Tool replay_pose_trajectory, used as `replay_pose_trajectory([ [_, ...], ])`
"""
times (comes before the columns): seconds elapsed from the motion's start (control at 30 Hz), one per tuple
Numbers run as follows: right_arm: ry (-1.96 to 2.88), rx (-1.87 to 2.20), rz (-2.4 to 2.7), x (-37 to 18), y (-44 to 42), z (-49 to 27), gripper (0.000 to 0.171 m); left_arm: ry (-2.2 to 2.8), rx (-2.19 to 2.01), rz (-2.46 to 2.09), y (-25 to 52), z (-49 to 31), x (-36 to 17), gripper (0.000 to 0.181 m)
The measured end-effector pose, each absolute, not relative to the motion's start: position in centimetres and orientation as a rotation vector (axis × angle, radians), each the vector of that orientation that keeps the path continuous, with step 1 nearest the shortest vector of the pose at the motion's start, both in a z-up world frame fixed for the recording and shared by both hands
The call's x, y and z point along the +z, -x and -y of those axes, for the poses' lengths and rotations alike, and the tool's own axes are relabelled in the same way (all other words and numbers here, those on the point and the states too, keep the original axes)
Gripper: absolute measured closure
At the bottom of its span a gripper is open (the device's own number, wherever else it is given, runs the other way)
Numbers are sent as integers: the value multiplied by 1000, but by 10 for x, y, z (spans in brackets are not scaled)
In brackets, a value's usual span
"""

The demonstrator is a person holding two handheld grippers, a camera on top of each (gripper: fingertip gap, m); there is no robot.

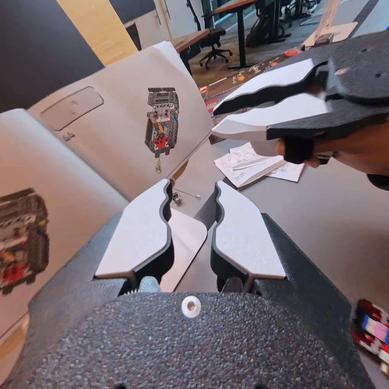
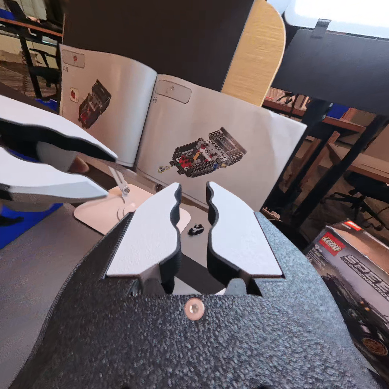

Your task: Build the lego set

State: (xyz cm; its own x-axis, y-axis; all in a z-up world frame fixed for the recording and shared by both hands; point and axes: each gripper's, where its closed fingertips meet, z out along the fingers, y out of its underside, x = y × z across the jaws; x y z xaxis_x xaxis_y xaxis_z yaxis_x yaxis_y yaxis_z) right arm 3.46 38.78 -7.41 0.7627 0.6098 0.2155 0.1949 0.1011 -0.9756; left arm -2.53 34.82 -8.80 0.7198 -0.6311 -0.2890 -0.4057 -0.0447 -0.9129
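**Two grippers, nothing held**

Both the left gripper and right gripper have fingers parted, empty. A small black lego piece lies on the desk below the propped instruction booklet.

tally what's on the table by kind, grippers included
Grippers: 2, left gripper, right gripper
Open instruction booklet: 1
White stand: 1
Small black piece: 1
Set box: 1
Paper bags pile: 1
Partly built model: 1
Total: 8

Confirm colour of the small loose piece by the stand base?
Black piece with a pale detail; clearest in the right wrist view.
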Motion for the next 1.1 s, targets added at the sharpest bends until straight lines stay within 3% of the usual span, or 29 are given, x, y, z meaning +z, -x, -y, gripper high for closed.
replay_pose_trajectory([
  [0.27, 1508, 361, 873, -97, -32, -330, 148, 1574, -318, -786, 48, -225, -86, 155],
  [0.53, 1548, 408, 1270, -158, -48, -208, 149, 1571, -386, -998, 31, -109, -140, 156],
  [0.77, 1565, 595, 1537, -213, -53, -104, 149, 1594, -483, -1177, 16, -80, -218, 141],
  [1.1, 1531, 667, 1552, -239, -40, -69, 148, 1587, -494, -1216, 9, -73, -239, 145],
])
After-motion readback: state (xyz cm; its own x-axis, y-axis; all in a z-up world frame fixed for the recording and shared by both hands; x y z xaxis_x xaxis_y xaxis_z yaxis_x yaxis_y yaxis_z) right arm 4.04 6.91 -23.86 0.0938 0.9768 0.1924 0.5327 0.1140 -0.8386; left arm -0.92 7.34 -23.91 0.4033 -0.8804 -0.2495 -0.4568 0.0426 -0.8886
